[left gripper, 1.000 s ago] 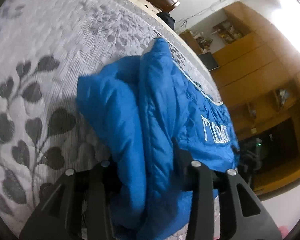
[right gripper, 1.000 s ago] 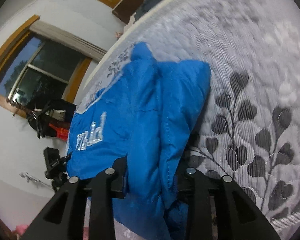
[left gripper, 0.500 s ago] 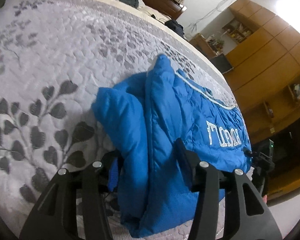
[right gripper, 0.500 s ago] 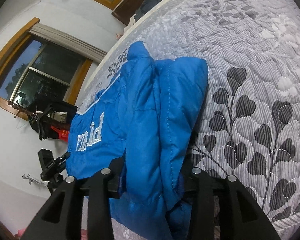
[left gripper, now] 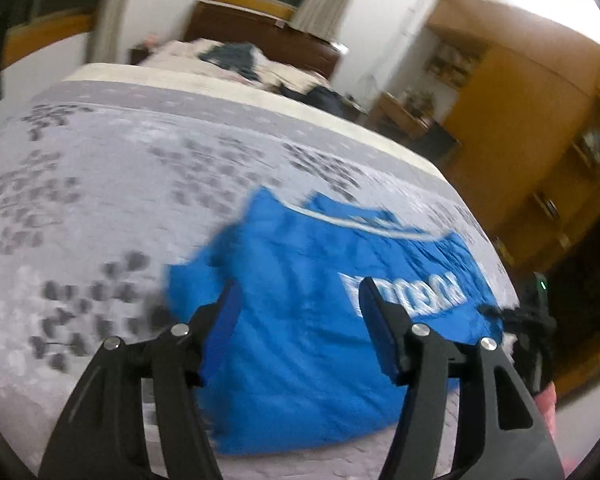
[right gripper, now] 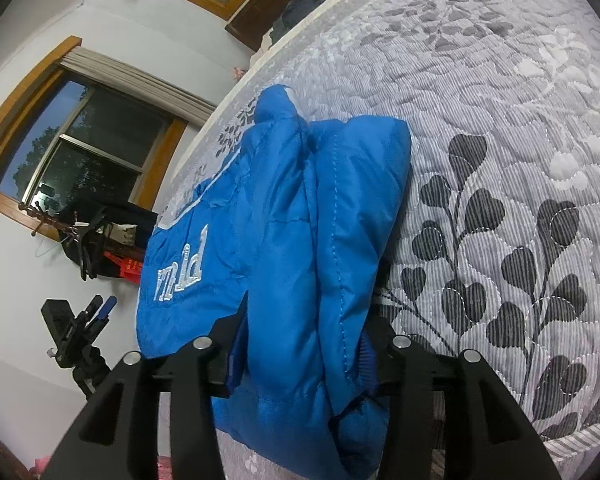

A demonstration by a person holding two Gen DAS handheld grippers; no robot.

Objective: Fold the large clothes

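The blue jacket (left gripper: 308, 320) lies folded on the grey leaf-patterned bedspread (left gripper: 100, 184), near the bed's edge. The left gripper (left gripper: 296, 312) hangs above it with jaws released, while the right gripper (right gripper: 300, 344) grasps the jacket's bunched fold

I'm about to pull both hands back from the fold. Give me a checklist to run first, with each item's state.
1. Left tool open and off the padded blue jacket: ok.
2. Right tool released: not ok; fabric sits between its fingers.
3. Jacket lies folded on the grey leaf-print quilt: ok.
4. Near jacket edge on the bed: cannot tell.
5. Left view sharp: not ok, blurred.
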